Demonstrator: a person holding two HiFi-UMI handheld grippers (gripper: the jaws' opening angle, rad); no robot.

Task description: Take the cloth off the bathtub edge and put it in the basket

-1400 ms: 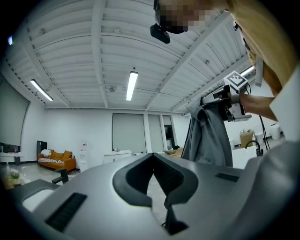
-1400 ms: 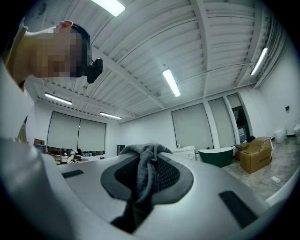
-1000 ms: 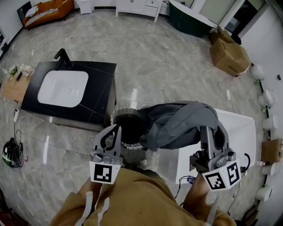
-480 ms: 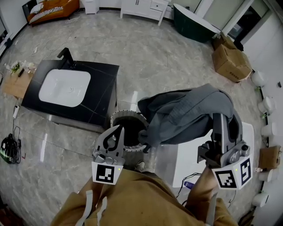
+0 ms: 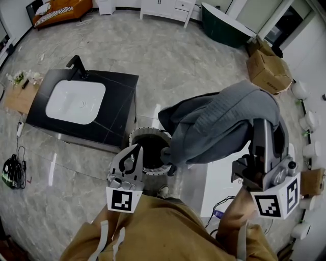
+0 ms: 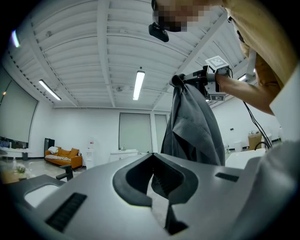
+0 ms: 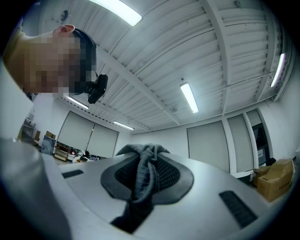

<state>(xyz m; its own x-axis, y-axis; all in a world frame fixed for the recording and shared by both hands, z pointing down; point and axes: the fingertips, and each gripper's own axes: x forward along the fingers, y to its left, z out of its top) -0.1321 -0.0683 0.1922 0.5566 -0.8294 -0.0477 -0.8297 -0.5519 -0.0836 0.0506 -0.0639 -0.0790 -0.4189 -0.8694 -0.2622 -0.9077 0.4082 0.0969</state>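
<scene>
A large grey cloth (image 5: 219,125) hangs from my right gripper (image 5: 264,126), which is shut on a bunched fold of it, high above the white bathtub (image 5: 220,177). In the right gripper view the cloth (image 7: 143,180) is pinched between the jaws of the right gripper (image 7: 148,153). The cloth's lower end dangles over the right side of the round dark basket (image 5: 134,136) on the floor. My left gripper (image 5: 136,148) is held over the basket's near left rim, shut and empty. In the left gripper view, beyond the left gripper (image 6: 152,157), the cloth (image 6: 192,126) hangs from the right gripper (image 6: 182,79).
A black vanity with a white sink (image 5: 76,100) stands just left of the basket. Cardboard boxes (image 5: 268,65) and a dark green tub (image 5: 224,21) are at the far right. An orange sofa (image 5: 58,10) sits far left, and cables (image 5: 12,172) lie on the marble floor.
My right gripper has risen with the cloth, lifting it higher off the bathtub. The left gripper has stayed in place over the basket.
</scene>
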